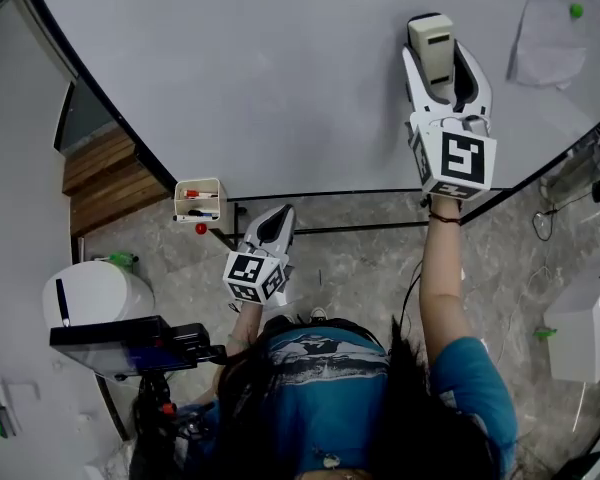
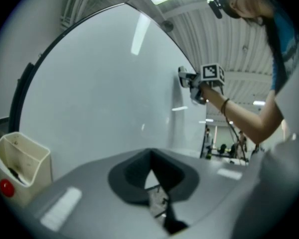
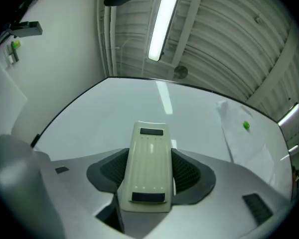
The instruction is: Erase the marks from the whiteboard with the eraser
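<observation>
The eraser (image 1: 431,48) is gripped by the right gripper (image 1: 440,65) against the whiteboard (image 1: 280,78). The left gripper (image 1: 273,223) is held clenched, empty, below the whiteboard.

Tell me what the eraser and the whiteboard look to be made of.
The eraser looks like hard moulded plastic: cream, smooth, slightly shiny, with faint lengthwise lines and dark inset panels at both ends. The whiteboard has a glossy coated face, possibly painted steel or melamine; it mirrors the ceiling light.
</observation>
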Demonstrator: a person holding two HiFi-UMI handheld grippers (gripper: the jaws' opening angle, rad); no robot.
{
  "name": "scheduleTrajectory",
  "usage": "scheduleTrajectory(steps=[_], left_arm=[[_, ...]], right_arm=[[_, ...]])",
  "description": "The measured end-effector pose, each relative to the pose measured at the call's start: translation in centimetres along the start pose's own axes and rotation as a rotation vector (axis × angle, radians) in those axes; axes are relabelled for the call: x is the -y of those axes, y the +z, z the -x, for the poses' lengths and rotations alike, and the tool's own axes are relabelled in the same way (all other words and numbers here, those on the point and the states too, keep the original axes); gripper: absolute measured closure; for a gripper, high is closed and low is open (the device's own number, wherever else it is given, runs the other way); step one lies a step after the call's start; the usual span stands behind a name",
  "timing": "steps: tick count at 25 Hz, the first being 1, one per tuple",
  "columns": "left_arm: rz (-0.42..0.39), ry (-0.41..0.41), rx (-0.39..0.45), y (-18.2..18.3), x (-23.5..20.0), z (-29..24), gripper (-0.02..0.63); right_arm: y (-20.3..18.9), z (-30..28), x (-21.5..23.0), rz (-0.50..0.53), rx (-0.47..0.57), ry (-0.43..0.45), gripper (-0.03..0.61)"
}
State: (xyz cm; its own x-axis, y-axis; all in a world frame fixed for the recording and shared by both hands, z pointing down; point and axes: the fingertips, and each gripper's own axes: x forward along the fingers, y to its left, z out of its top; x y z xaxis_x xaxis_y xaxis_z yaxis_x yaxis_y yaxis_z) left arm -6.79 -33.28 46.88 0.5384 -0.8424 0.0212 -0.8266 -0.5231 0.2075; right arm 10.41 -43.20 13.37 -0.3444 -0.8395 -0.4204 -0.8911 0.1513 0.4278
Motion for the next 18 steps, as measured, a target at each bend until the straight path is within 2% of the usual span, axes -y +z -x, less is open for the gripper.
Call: scheduleTrajectory(steps=[3, 6, 14, 18], left_arm=[[-0.001, 0.010, 0.003, 0.0, 0.0, 0.0, 0.611], [0.001, 0.021, 0.001, -0.1, -0.5, 0.1, 0.611], [0.002, 0.014, -0.018, -0.5, -0.3, 0.3, 0.611], [-0.003, -0.004, -0.028, -0.9, 0.1, 0.4, 0.611]], right_arm=[[1.6, -1.4, 3.3, 0.025, 0.044, -0.066, 0.314], [1.6, -2.8, 4.6, 0.035, 0.052, -0.091, 0.314], [1.6, -3.1, 4.3, 0.056, 0.066, -0.131, 0.314], [1.4, -3.0, 1.7, 0.088, 0.066, -0.102, 0.314]])
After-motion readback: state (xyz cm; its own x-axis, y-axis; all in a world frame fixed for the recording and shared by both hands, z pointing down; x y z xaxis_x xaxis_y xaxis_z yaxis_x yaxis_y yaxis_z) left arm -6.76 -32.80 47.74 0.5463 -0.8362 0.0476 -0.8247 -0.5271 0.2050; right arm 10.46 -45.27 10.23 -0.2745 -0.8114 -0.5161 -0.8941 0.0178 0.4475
